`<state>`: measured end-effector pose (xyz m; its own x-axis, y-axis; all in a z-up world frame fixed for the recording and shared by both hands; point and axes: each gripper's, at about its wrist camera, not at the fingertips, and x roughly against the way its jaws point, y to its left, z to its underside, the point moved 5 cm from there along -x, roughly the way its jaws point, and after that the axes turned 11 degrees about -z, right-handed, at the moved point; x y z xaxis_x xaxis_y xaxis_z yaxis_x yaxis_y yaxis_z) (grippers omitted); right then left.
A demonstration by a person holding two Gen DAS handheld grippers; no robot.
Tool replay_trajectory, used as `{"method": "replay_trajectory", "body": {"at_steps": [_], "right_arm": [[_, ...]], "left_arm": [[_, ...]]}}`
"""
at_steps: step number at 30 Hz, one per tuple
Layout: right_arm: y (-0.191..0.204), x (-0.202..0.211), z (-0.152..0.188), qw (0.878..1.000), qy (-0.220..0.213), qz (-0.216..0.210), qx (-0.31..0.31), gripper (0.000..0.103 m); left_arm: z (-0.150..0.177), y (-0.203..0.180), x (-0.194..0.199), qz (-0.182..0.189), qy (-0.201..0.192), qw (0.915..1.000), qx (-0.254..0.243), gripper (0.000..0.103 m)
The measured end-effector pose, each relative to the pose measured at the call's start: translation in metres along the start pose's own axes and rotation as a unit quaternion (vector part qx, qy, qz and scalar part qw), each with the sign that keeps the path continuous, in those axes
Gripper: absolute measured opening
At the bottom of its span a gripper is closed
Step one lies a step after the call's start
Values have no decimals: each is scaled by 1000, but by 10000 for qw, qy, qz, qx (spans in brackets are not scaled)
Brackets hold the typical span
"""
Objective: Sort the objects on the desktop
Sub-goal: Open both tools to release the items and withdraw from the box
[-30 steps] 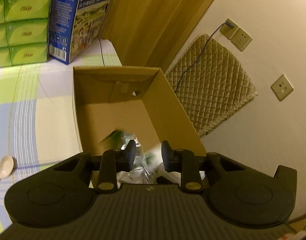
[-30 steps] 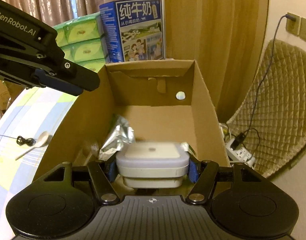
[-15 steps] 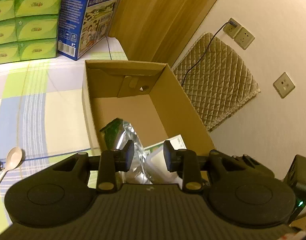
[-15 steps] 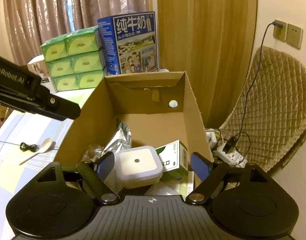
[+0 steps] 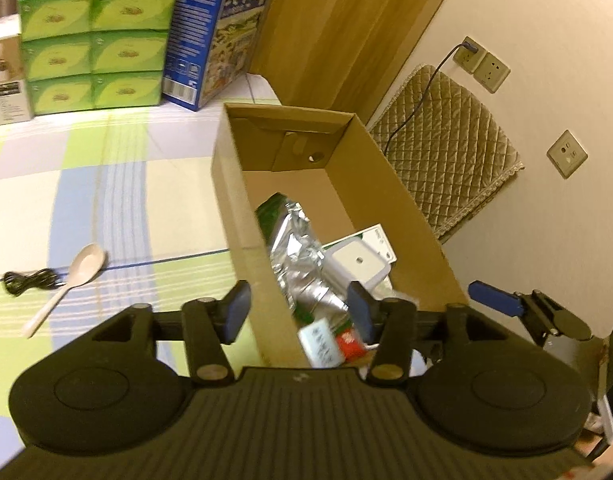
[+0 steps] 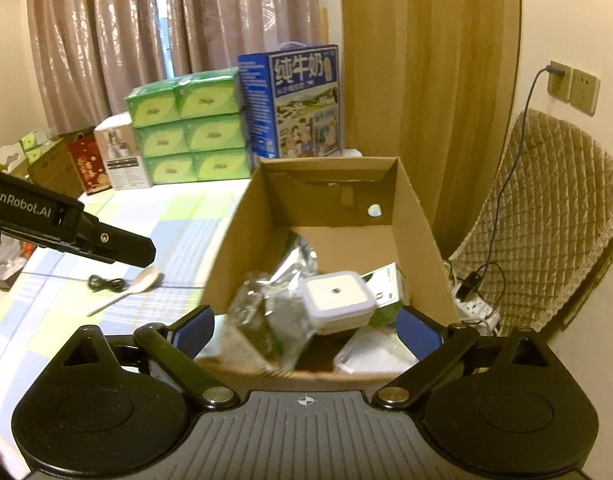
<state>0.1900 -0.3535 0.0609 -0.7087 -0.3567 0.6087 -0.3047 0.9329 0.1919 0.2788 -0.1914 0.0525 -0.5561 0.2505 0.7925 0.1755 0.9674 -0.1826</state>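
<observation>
Corrugated cardboard box holds crinkled foil bag, square white container — both claws just spreading, empty.

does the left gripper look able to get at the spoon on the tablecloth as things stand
Probably yes. The left gripper is open and holds nothing, and the spoon lies in the open on the tablecloth, outside the cardboard box. Only the coiled black cable lies close beside its handle.

One cardboard box, one spoon at its 9 o'clock, one coiled black cable. Green tissue packs: six faces counted. One blue milk carton, 12 o'clock.
</observation>
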Motion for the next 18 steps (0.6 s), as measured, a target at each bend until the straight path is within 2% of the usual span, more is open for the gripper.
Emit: {"method": "replay_trajectory", "body": {"at_steps": [2,11,18], "right_arm": [[10,5,3,10000,1,-37,9,97],[54,16,12,9995,50,-242,185,101],[81,16,20,9987,103,-405,296,101]], "left_arm": [[8,7,11,-30,-37,10000,-19,52],[43,37,55,-227,-265,9994,-83,81],[71,69,76,-470,-388,9981,-52,94]]}}
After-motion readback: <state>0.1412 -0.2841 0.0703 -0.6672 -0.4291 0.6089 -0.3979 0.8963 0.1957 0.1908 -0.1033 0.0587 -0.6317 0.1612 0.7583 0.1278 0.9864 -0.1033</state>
